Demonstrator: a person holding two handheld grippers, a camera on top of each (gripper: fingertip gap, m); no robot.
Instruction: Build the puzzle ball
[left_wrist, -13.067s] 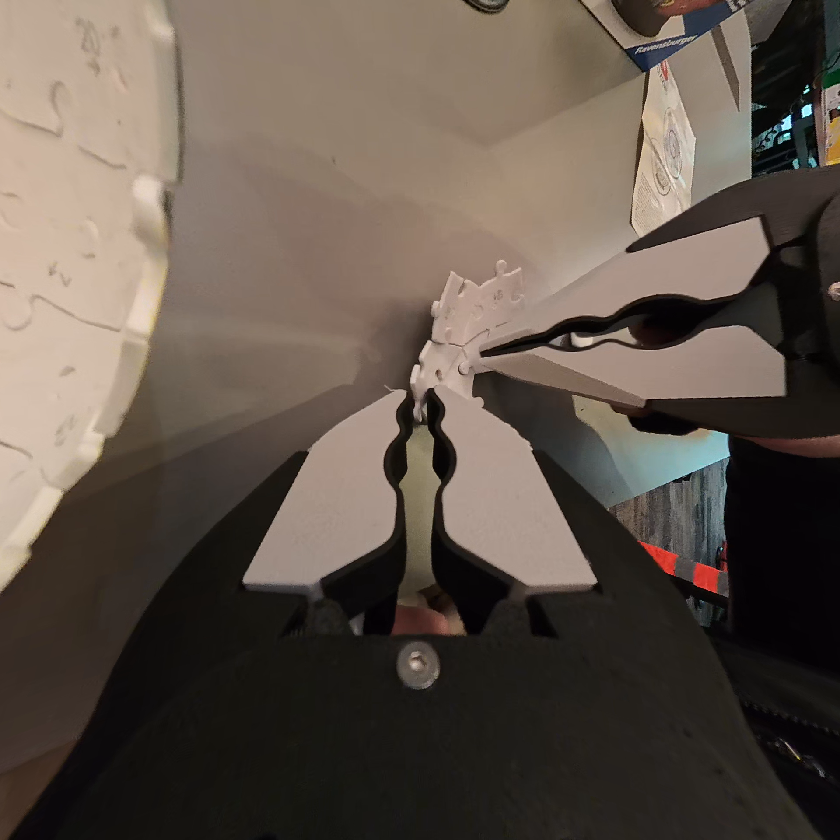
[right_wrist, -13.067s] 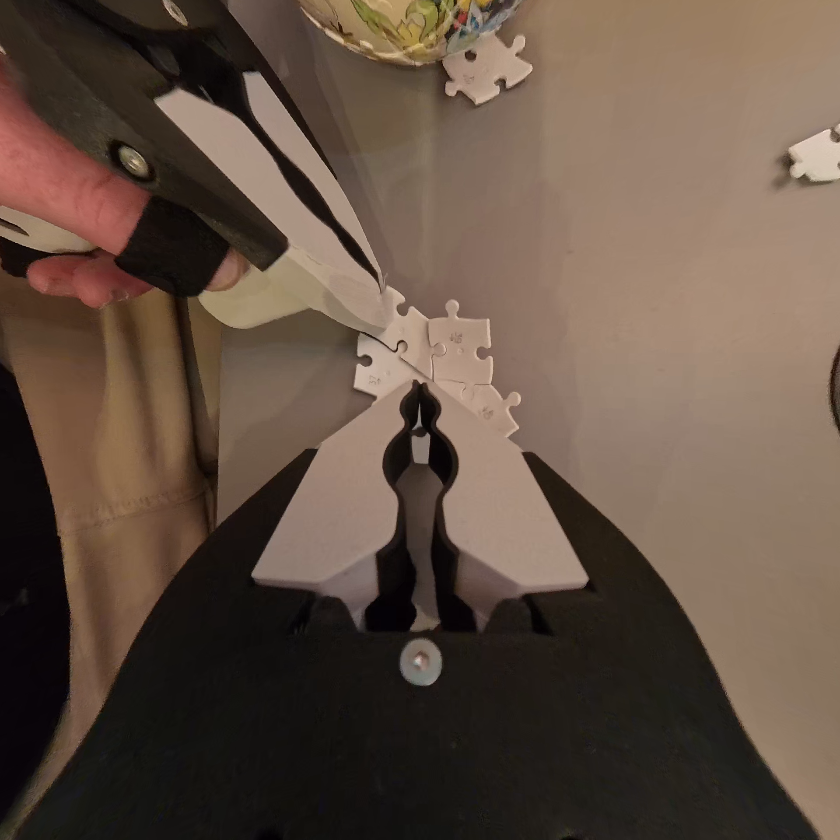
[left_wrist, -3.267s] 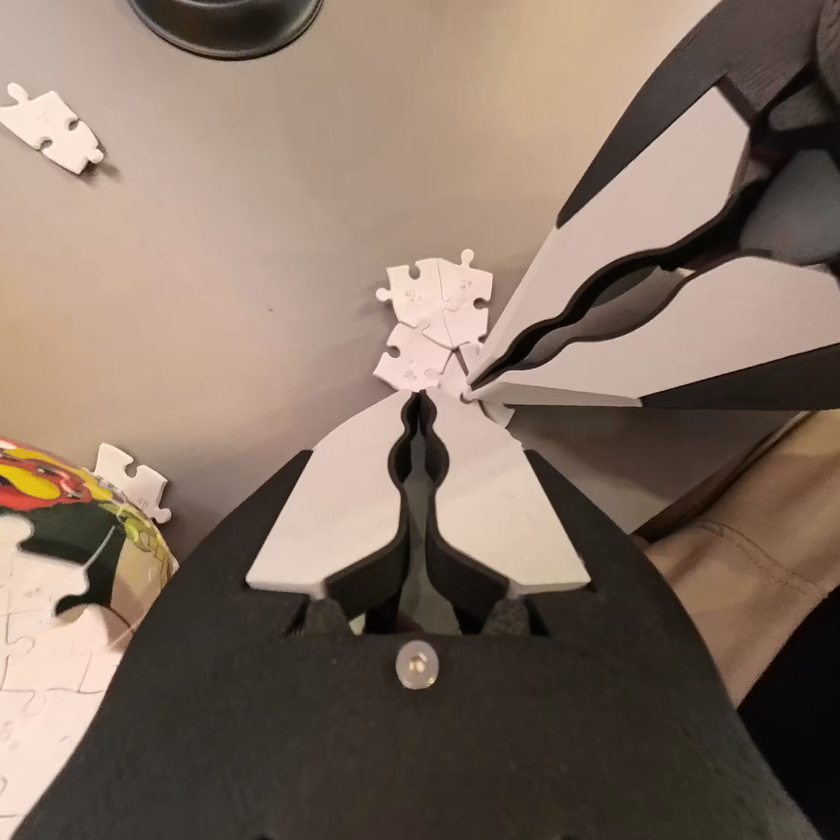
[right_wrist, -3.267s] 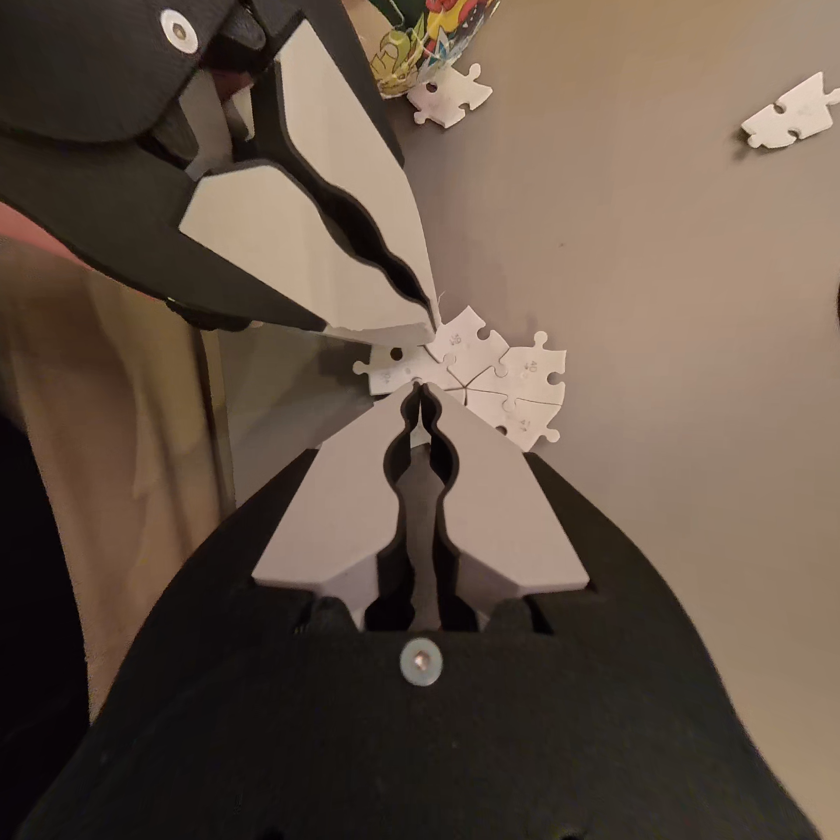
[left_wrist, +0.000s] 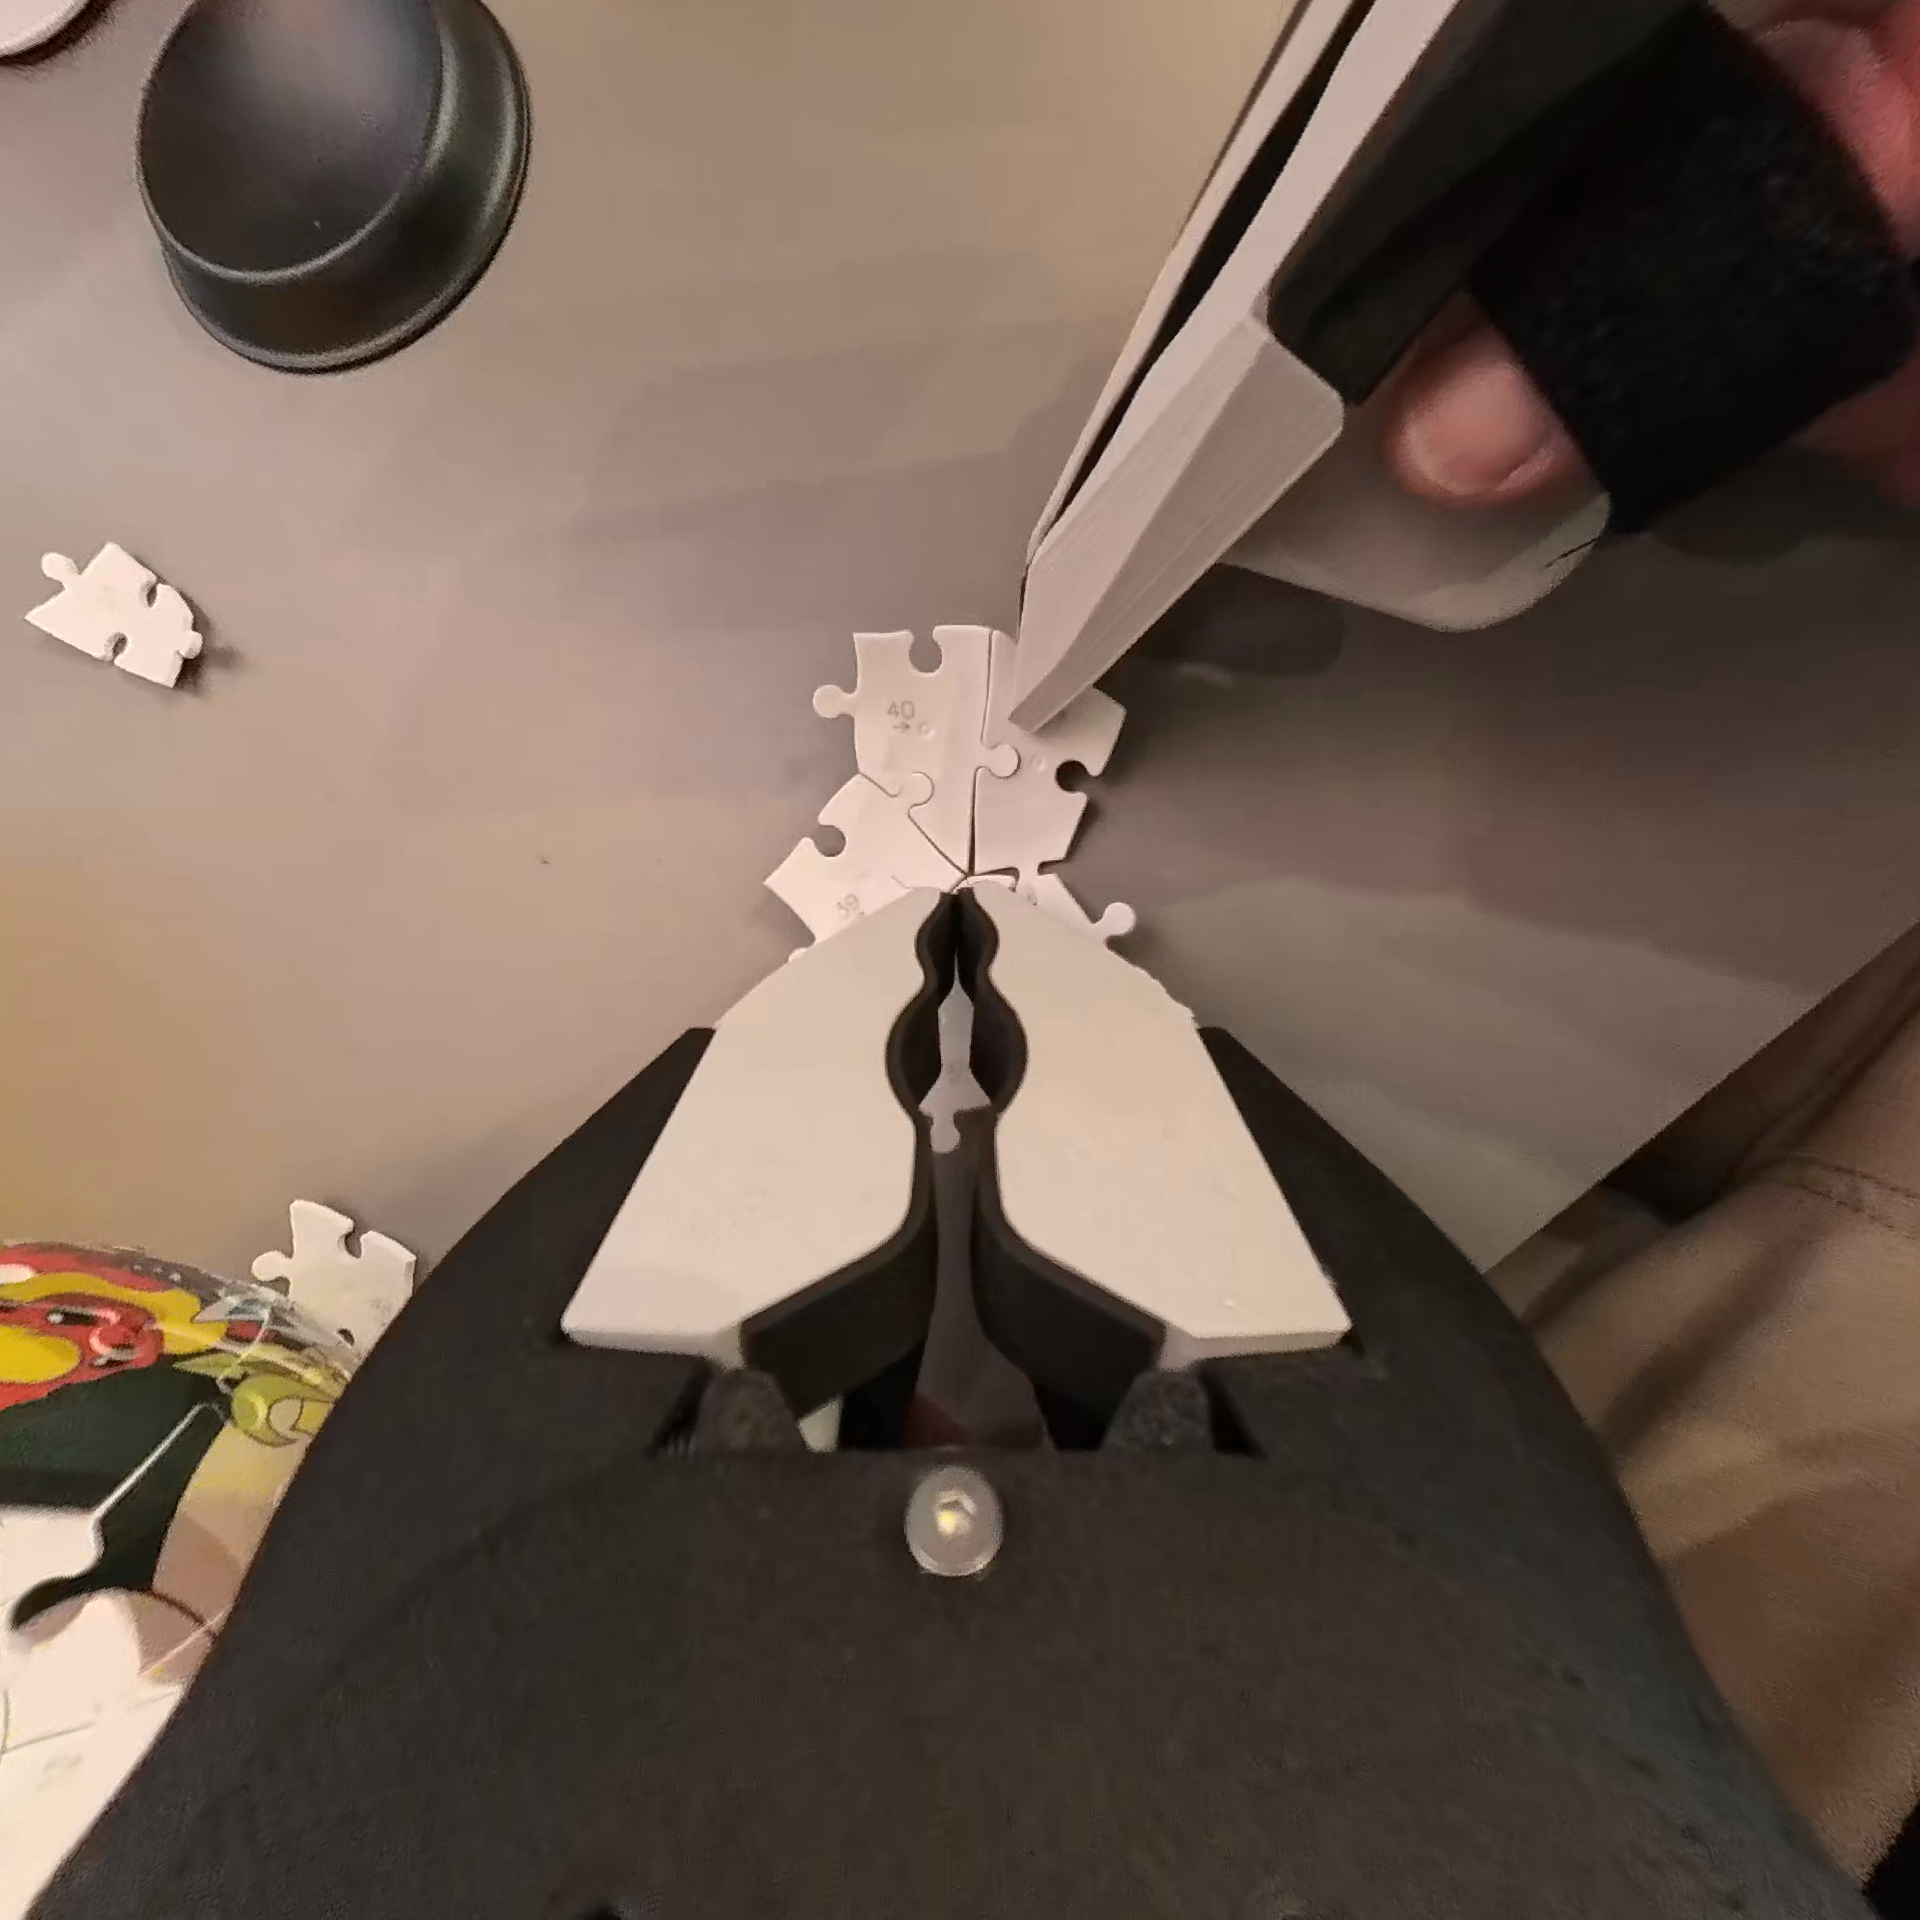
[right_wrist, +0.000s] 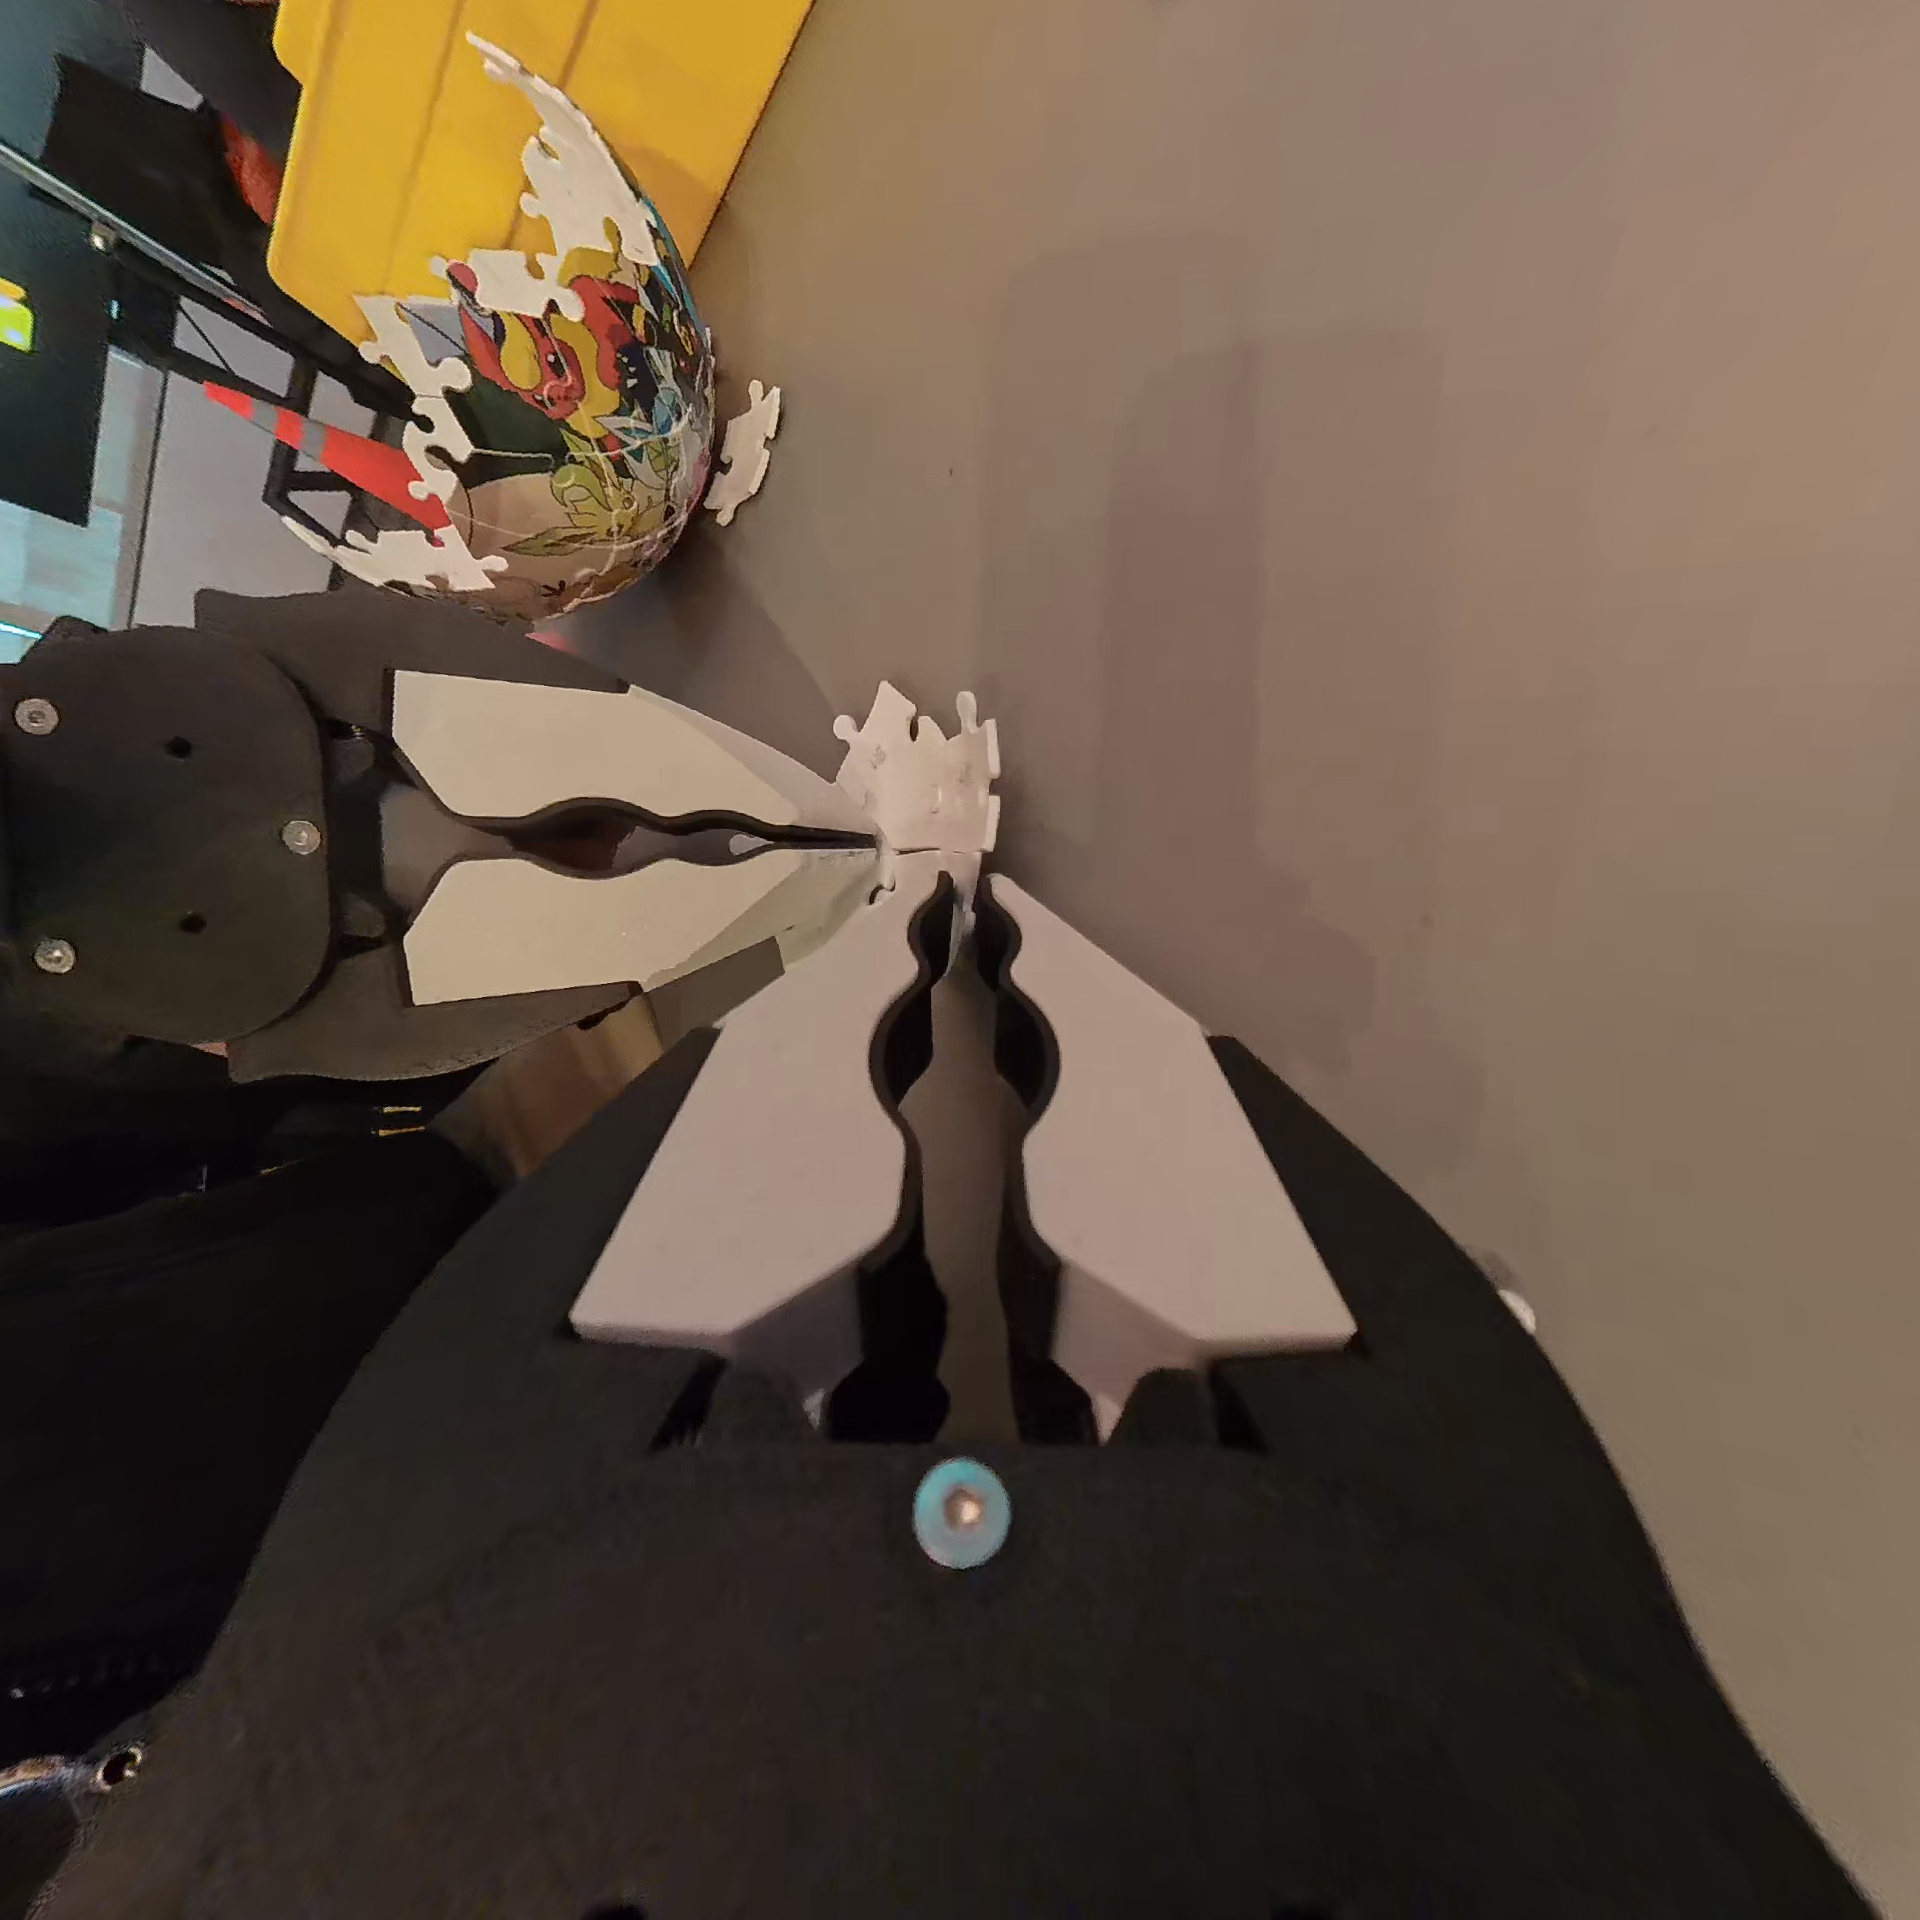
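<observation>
Table (left_wrist: 468, 644): grey, bearing everything
Puzzle ball (right_wrist: 582, 416): half-built shell, 10 o'clock in right wrist view
Black dish (left_wrist: 322, 177): 11 o'clock in left wrist view
Left gripper (left_wrist: 954, 906): fingers pinched on cluster's near edge
Right gripper (right_wrist: 961, 902): fingers clamped on cluster's rim
Piece cluster (left_wrist: 935, 769): white backs up, centre
Loose piece (left_wrist: 114, 613): 9 o'clock
</observation>
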